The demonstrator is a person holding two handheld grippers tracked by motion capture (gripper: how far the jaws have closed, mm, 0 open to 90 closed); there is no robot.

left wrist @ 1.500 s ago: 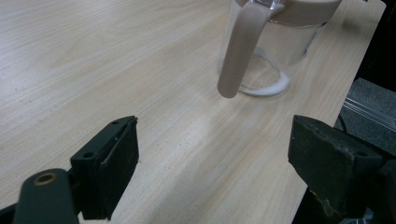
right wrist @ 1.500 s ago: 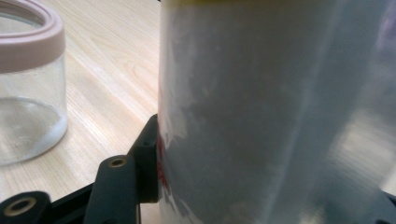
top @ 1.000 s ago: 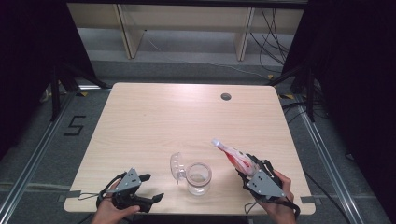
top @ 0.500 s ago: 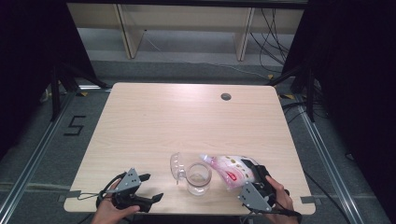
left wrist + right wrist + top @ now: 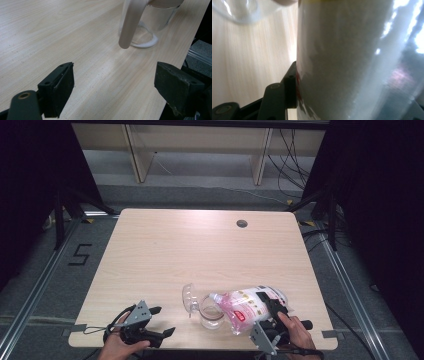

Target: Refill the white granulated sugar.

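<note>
High view, lower centre: the right gripper clamps a plastic bag tipped sideways, its mouth over the glass jar — so its contents can pour. The left gripper rests at lower left, jaws wide and empty — out of the way.

- A light wooden table with rounded corners takes up the middle of the high view; a round dark cable hole sits near its far edge.
- The grey floor around it carries metal rails on both sides, and a black mark shaped like a "5" lies to the left.
- Beyond the table stands a pale wooden shelf unit with upright dividers.
- Black curtains hang at left and right.
- Dark cables hang at the far right.
</note>
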